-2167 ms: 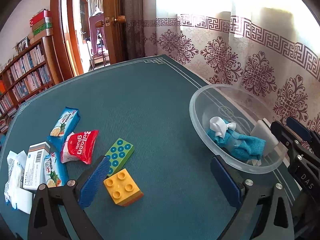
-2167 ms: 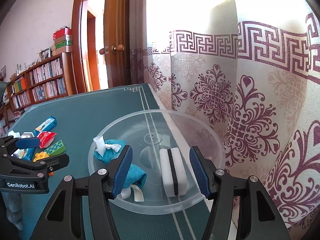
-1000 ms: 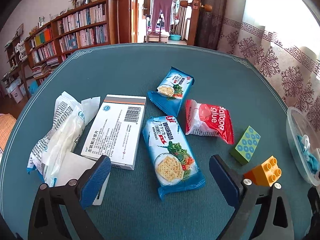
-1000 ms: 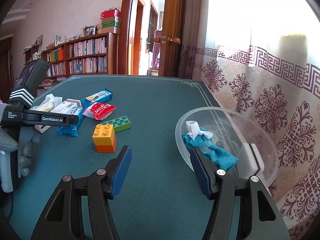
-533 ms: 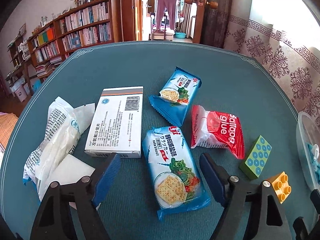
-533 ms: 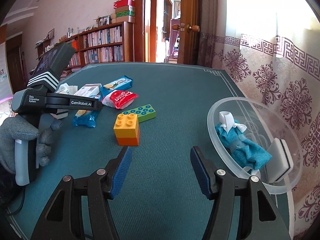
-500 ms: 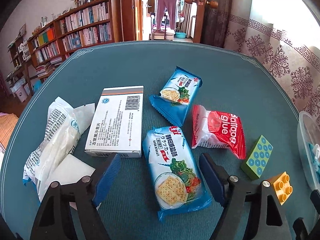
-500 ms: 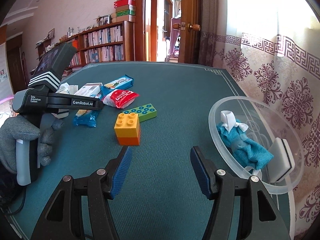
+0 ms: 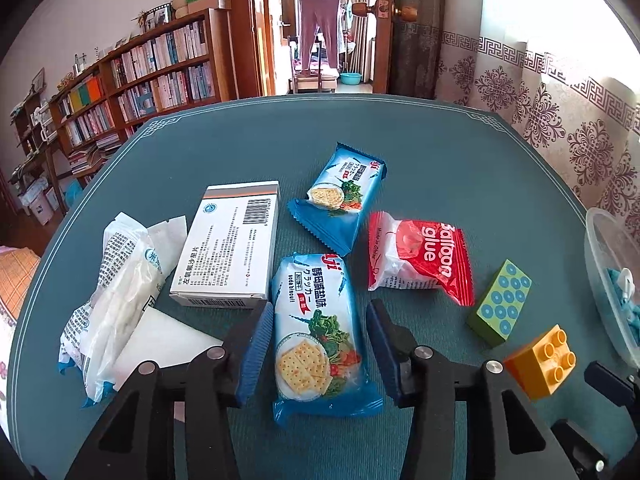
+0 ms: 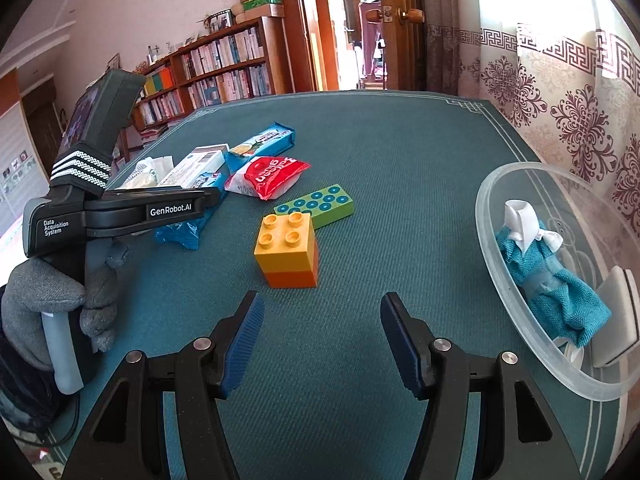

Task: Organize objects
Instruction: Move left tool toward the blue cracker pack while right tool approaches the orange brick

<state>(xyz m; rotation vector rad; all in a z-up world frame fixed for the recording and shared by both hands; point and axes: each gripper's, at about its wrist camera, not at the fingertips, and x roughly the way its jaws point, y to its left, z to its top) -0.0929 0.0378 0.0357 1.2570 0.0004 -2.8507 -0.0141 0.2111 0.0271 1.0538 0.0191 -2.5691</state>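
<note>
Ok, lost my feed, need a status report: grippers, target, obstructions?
Left gripper jaws closing around cracker pack, not yet pressing. Right gripper open, empty, short of yellow block. White box close beside left jaw.

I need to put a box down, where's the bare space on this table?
Free: the far half of the table beyond the cracker packets, and the strip between the yellow brick and the clear bowl. Crowded: the packets, white box and bricks around the left tool, which is closing on a cracker packet.

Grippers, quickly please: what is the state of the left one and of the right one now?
Left gripper: jaws closing around the nearer blue cracker packet, pads not clearly pressing yet.
Right gripper: open, holding nothing, just short of the yellow-orange brick.
</note>
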